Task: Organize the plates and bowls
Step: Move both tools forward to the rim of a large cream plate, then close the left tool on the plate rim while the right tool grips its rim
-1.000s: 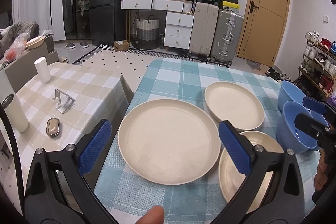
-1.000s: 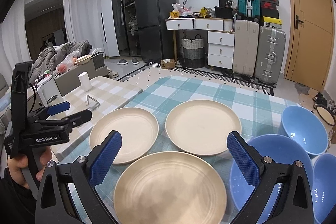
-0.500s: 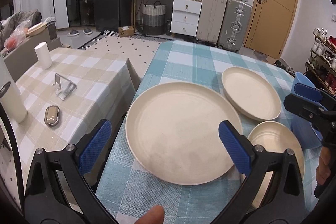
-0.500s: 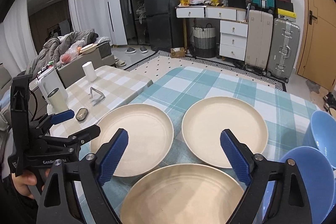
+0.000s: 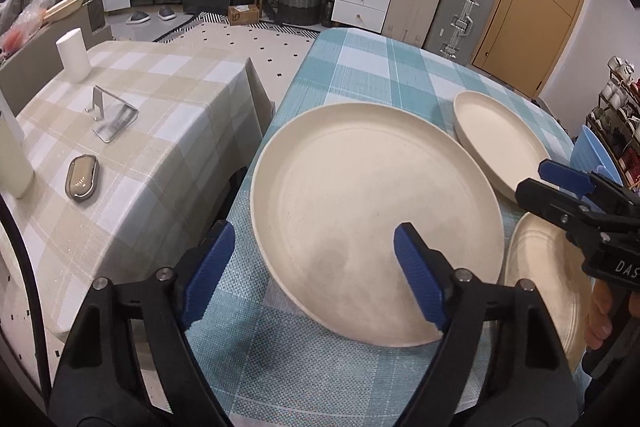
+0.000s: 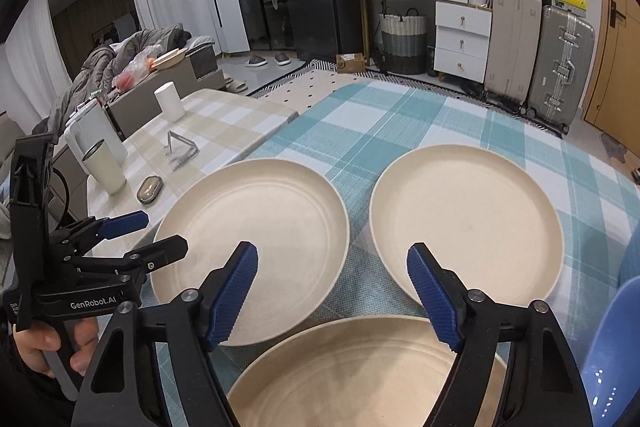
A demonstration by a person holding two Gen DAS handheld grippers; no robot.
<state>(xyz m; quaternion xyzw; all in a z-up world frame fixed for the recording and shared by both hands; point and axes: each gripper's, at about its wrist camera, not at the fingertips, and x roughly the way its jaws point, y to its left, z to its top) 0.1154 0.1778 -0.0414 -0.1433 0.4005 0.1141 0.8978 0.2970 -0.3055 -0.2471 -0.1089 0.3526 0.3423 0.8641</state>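
The left gripper (image 5: pixel 314 273), black-framed with ribbed blue pads, is hovering over the near-left rim of a round, matte cream plate with a shallow raised lip (image 5: pixel 376 219). Its jaws have just been closing yet are standing apart, pressing on nothing: the right pad is hanging over the plate's bowl and the left pad over the cloth just outside the rim. That plate is lying at the left edge of a table under a woven teal-and-white checked cloth (image 5: pixel 360 67).

The right gripper (image 6: pixel 332 291), of the same build, is poised over the gap between three plates. Its jaws too have just been closing and are still parted around empty air. Its left pad is hanging over the near-right edge of the left cream plate (image 6: pixel 256 247); its right pad is over the near edge of a second cream plate (image 6: pixel 468 215) lying just beside the first. A third cream plate, faintly ringed (image 6: pixel 360 375), is lying nearest, below the pads. A glossy blue bowl's rim (image 6: pixel 612 355) is showing at the right edge.
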